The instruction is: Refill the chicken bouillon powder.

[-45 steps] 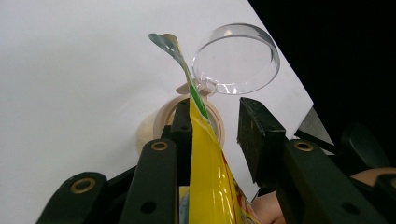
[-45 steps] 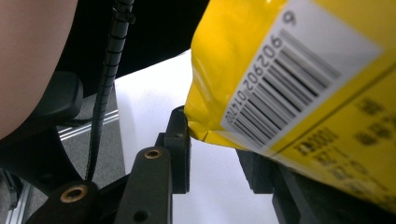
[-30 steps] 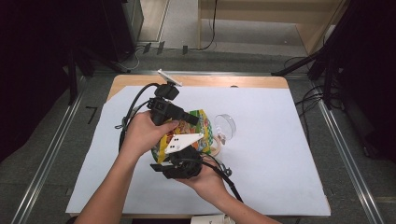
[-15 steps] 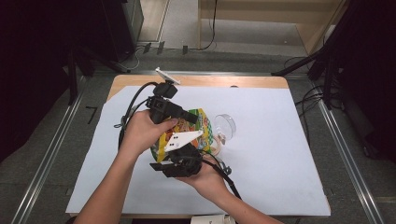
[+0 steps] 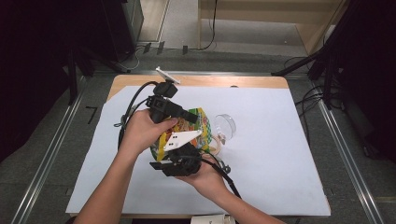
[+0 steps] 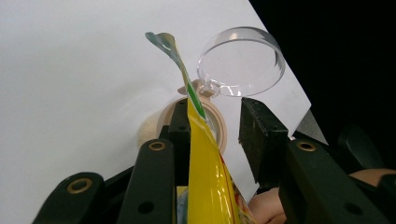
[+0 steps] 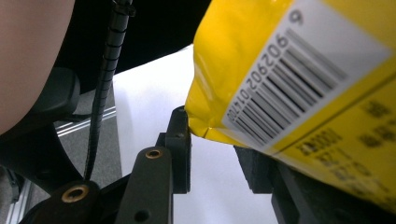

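The yellow snack bag [image 5: 187, 130] hangs tilted over the open jar [image 6: 196, 121], just as it did a second ago, so I judge the pour hasn't started. My left gripper [image 6: 215, 135] holds its edge against one pad; whether the other presses, I can't tell. My right gripper [image 7: 219, 154] brackets its lower corner, grip unclear. The clear lid [image 6: 240, 60] stands open behind.

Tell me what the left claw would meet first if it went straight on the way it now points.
Probably the beige jar with its clear lid flipped open, which lies just past the left claw. The yellow snack bag already stands between the jaws, against one of them. Depth is hard to judge here.
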### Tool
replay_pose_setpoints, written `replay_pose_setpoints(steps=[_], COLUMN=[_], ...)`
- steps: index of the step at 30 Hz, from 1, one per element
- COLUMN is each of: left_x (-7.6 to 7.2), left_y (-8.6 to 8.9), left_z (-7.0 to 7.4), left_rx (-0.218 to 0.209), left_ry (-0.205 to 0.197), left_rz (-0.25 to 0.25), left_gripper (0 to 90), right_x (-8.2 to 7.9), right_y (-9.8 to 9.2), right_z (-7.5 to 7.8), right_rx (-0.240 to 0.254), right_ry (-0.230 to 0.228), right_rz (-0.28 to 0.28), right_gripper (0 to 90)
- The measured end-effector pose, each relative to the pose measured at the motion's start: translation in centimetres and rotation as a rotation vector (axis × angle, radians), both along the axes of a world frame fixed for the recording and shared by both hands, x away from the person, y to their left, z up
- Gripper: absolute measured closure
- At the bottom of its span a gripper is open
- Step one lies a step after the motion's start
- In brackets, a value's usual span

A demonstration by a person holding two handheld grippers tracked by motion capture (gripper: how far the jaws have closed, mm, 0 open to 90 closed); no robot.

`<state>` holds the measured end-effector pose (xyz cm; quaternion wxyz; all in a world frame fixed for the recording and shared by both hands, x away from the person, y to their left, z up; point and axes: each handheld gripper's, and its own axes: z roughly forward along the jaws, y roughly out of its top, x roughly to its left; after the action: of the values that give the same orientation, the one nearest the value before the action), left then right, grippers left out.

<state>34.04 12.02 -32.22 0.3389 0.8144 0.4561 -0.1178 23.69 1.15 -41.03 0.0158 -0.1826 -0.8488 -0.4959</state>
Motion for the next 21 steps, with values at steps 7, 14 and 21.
replay_pose_setpoints(steps=[7,14,21], left_x=[0.38,0.41,0.05], left_y=[0.22,0.23,-0.15], left_z=[-0.21,-0.21,-0.07], left_rx=[-0.011,-0.009,0.03], left_ry=[0.017,0.012,-0.019], left_rz=[-0.004,0.0,-0.007], left_gripper=[67.5,67.7,76.4], right_x=[0.01,0.12,0.18], right_y=[-0.03,0.01,0.12], right_z=[0.17,0.09,-0.38], right_rx=[0.01,0.003,0.008], right_ry=[0.013,0.006,0.014], right_rz=[0.002,-0.002,-0.002], right_gripper=[69.4,69.5,71.2])
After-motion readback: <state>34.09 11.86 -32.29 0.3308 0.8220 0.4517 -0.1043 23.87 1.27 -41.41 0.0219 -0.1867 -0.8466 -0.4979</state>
